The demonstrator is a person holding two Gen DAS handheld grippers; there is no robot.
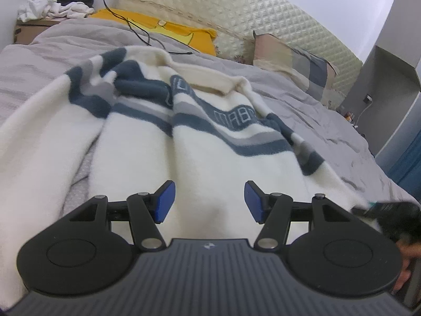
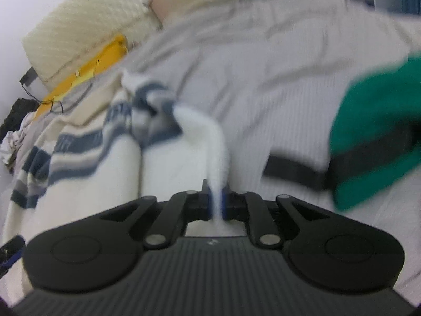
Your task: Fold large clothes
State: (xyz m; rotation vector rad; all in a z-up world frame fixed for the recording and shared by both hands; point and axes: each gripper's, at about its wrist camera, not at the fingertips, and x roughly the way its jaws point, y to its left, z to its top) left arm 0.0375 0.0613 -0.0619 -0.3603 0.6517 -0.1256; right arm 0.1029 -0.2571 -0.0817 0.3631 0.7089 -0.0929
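A large white sweater [image 1: 200,158] with navy and grey stripes lies rumpled on the bed. My left gripper [image 1: 209,201] is open just above its white lower part, with its blue pads [image 1: 164,201] apart and holding nothing. My right gripper [image 2: 216,200] is shut on a white edge of the sweater [image 2: 215,144], which runs up from the jaws as a taut fold. The striped part [image 2: 79,144] lies to the left in the right wrist view, which is blurred.
The bed has a grey sheet [image 1: 302,110], a yellow pillow [image 1: 163,30], a patchwork pillow [image 1: 289,60] and a quilted headboard [image 1: 236,13]. A black cable [image 1: 136,30] trails over the bed. Clothes [image 1: 58,2] are piled at the far left. A green and black garment [image 2: 376,131] lies at the right.
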